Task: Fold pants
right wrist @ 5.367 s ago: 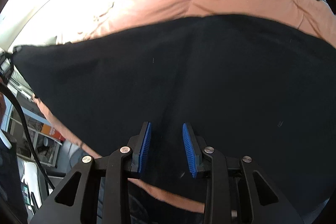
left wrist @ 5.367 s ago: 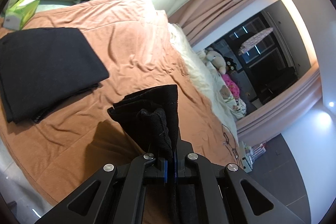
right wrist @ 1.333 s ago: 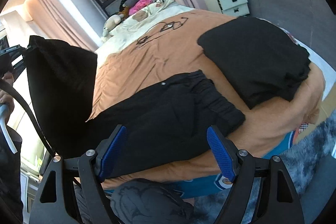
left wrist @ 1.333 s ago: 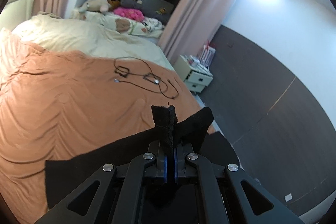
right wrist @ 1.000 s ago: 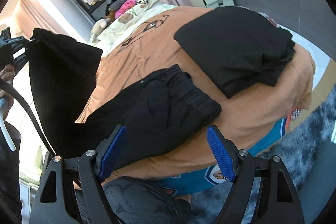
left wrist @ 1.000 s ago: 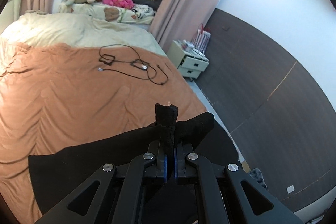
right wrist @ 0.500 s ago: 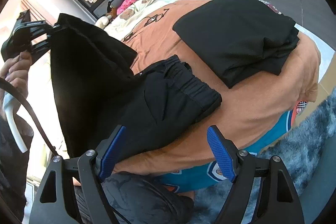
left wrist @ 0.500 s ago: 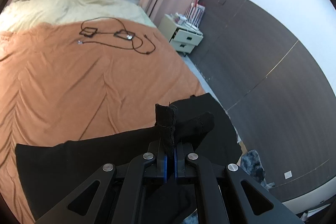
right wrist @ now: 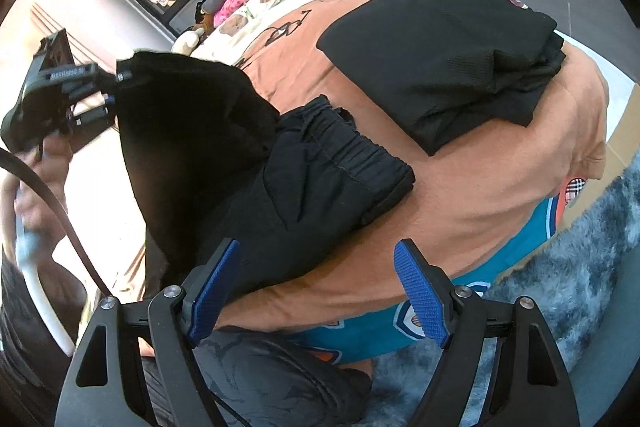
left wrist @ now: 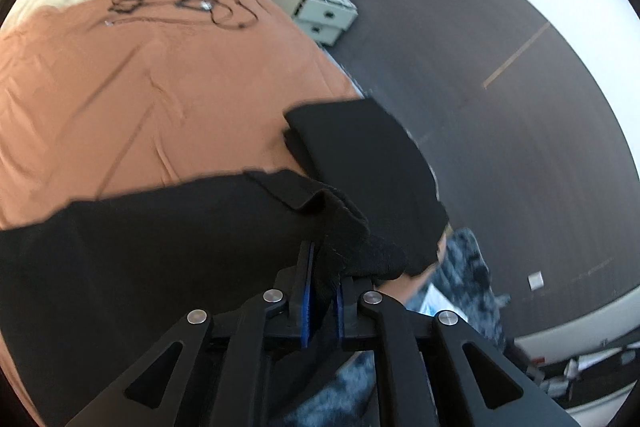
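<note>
Pants (left wrist: 168, 251) hem between left gripper's (left wrist: 323, 301) just-opening jaws.

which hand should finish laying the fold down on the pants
Left. The left gripper has the pants hem between its pads, its jaws just starting to open, above the waistband part on the bed. The right gripper hangs open and empty.

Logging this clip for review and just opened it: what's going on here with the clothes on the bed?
A person is folding black pants on an orange bedspread. The left gripper holds the leg end of the cloth, carrying it over toward the waistband; its fingers have just been opening slightly, with the cloth between them. The right gripper hovers open and empty at the bed's edge. A folded black pile lies beside the pants.
</note>
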